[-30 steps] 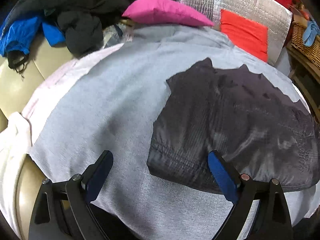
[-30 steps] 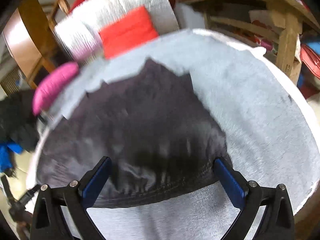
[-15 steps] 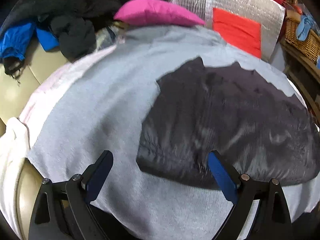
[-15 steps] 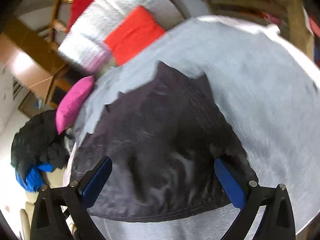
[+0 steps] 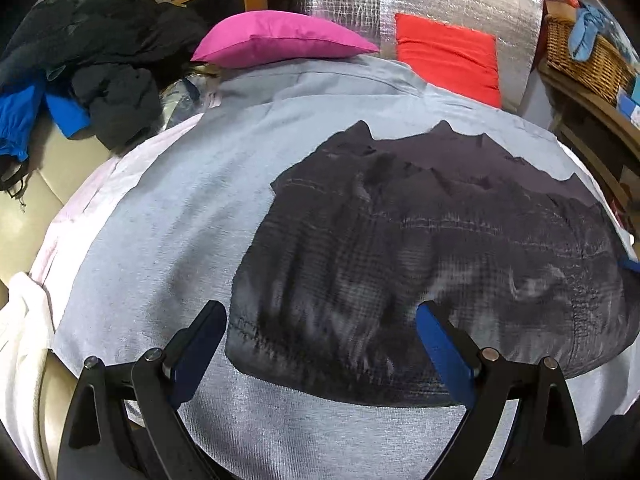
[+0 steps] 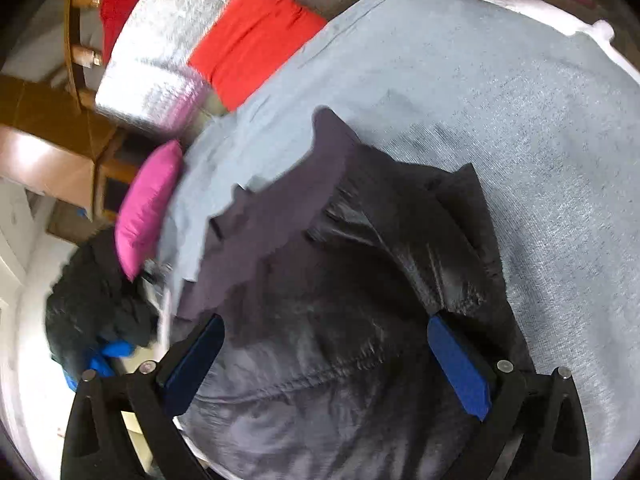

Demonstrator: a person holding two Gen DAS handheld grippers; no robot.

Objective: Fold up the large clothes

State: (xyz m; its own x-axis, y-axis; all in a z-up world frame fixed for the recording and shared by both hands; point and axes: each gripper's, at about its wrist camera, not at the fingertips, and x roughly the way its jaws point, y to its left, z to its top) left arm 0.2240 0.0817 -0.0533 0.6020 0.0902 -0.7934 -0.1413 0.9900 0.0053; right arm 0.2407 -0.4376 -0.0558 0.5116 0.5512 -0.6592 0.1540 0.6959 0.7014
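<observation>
Lighting: even indoor light, yours to work by; soft sheen on the silver foil panel [image 5: 420,12]. Left wrist view: fairly sharp, strong fisheye bending, dark corners. Right wrist view: tilted, motion-smeared, pink cushion [image 6: 148,204] blurred, left edge overexposed.

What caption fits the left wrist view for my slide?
Open left gripper hovering over a dark garment spread on a light grey sheet, pink pillow behind.

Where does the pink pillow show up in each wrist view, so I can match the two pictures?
Left wrist: pink pillow at top centre, lying level beyond the grey sheet.
Right wrist: pink pillow at middle left, tilted on end.
Shared landmark: the red cushion against the silver foil mat.
</observation>
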